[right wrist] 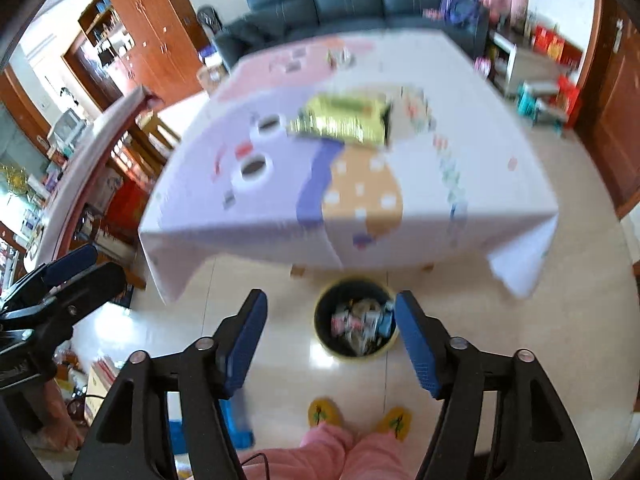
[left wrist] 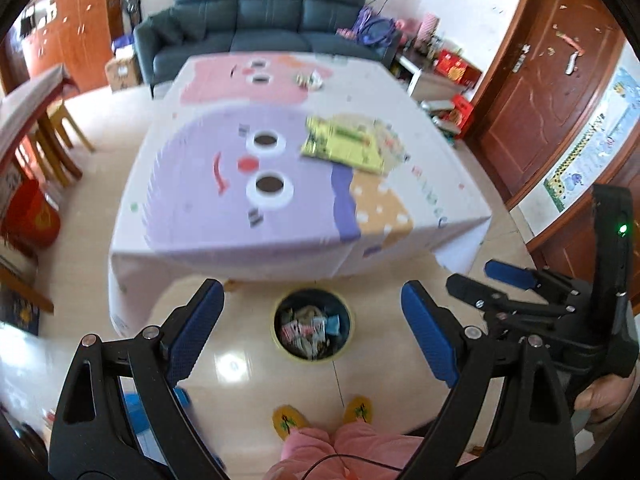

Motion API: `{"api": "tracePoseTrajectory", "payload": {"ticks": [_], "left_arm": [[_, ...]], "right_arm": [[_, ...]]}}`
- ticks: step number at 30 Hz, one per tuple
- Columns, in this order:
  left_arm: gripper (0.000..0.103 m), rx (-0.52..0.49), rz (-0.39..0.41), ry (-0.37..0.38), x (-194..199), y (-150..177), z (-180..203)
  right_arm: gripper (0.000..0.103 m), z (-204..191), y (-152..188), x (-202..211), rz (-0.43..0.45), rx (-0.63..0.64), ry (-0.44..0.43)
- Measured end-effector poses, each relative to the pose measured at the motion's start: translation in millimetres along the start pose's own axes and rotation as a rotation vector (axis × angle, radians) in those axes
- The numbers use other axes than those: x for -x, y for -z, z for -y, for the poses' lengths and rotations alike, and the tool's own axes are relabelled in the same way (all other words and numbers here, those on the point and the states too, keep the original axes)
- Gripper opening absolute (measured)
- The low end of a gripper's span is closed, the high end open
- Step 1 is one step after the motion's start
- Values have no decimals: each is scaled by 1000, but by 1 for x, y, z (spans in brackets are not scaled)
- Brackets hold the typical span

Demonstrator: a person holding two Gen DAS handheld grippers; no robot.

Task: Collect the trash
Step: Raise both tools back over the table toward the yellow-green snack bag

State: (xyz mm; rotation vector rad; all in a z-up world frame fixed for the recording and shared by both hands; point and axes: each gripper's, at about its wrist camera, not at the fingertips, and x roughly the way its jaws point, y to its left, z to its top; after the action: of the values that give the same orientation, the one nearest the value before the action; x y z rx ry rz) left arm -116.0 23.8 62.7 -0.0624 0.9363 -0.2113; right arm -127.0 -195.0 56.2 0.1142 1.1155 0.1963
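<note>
Nearest the cameras, a person stands on the pale tiled floor (left wrist: 400, 368) in pink trousers (left wrist: 344, 448) and yellow slippers (left wrist: 286, 420). The left gripper (left wrist: 312, 332) is spread wide with nothing between its blue pads (left wrist: 196, 332); the right gripper (right wrist: 330, 340) is likewise spread and empty, its blue pads (right wrist: 244, 344) well apart. In the left wrist view the right gripper appears at the right edge, held by a hand (left wrist: 600, 400).

Just ahead of the slippers, on the floor near the table's front edge, stands a round trash bin (left wrist: 280, 344) with a yellowish rim and dark inside. It already holds crumpled wrappers (left wrist: 308, 330), pink, white and blue. In the right wrist view the bin (right wrist: 320, 312) sits between the gripper's fingers, partly behind the right one.

Beyond the bin is a low table (left wrist: 224, 248) under a cartoon-print cloth in purple, pink and orange. Toward its right middle lies a yellow-green package (left wrist: 344, 144), flat on the cloth, with blurred smaller paper just to its right. Farther back, near the far edge, sits a small blurred cluster of scraps (left wrist: 310, 79).

Behind the table is a dark blue sofa (left wrist: 268, 12). A brown wooden door (left wrist: 552, 92) stands at the right, and red boxes (left wrist: 456, 66) lie on the floor near it. Wooden cabinets (right wrist: 140, 32) fill the far left.
</note>
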Motion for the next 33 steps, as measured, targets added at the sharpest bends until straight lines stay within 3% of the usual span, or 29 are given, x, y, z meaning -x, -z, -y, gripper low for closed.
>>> {"api": "tracePoseTrajectory", "payload": {"ticks": [9,16,25,33], "left_arm": [[89,-55,143,-13,40,-48,-10],[89,-55,160,-11,38,-72,-21],[89,-31,93,-28,-15,-100,-17],[89,31,-6,-85,-106,-137,12]], "right_arm": [[71,-22,-42,60,184,5,31],[71,-13,-68,69,240,-38,34],[72,13,-101,31,212,-11,0],[72,59,-183,-45,171,104,-99]]}}
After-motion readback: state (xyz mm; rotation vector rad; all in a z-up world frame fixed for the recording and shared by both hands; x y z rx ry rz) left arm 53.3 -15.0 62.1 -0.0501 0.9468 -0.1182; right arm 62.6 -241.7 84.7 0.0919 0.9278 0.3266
